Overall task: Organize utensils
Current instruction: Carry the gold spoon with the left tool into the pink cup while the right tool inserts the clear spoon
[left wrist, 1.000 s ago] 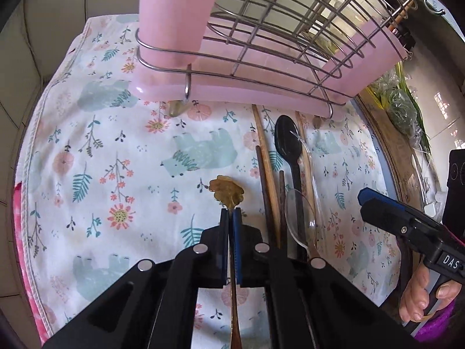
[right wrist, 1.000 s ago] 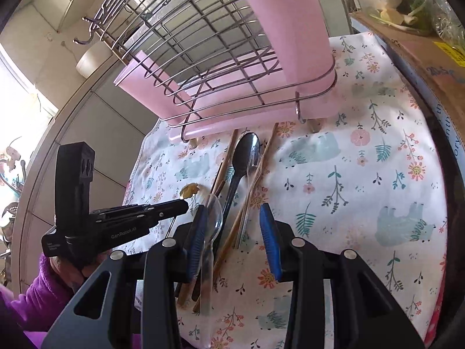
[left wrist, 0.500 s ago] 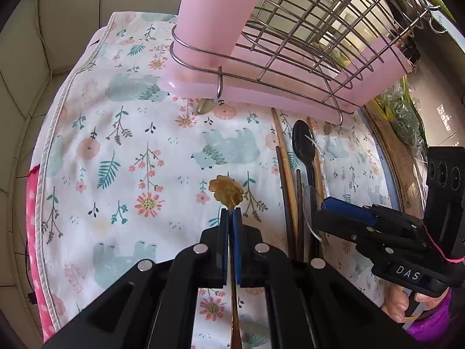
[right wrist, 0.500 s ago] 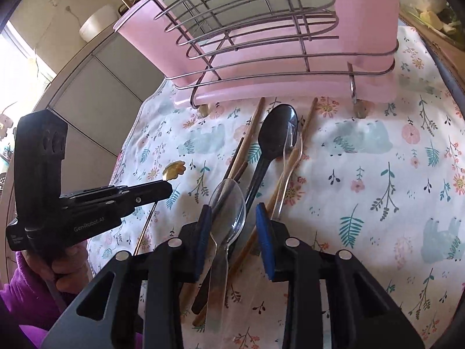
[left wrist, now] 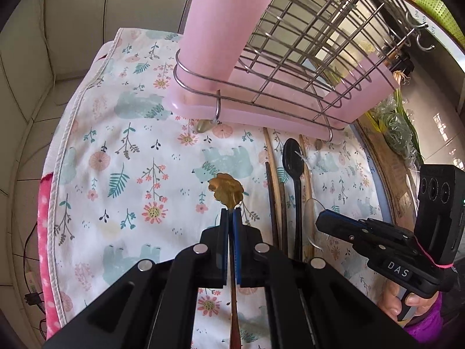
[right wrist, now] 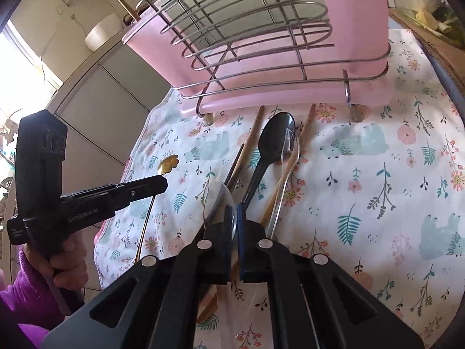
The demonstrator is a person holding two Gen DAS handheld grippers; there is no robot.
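The left gripper (left wrist: 231, 213) clamps a gold spoon (left wrist: 226, 189); the right gripper (right wrist: 234, 213) has just closed on a clear spoon (right wrist: 218, 200); floral cloth (right wrist: 377, 174) beneath; pink wire rack (left wrist: 261, 58), then tiled wall (left wrist: 72, 14) beyond.

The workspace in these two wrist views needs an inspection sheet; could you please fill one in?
Surface: floral cloth covering the table.
Job's things: pink wire utensil rack standing at the far edge; black spoon, clear fork and wooden chopsticks lying side by side before it.
Clutter: bagged greens beside the cloth.
Grippers: left gripper shut on gold spoon; right gripper has just closed on clear spoon.
Cables: plug and cord below the table edge.
Surroundings: tiled wall; purple sleeve.
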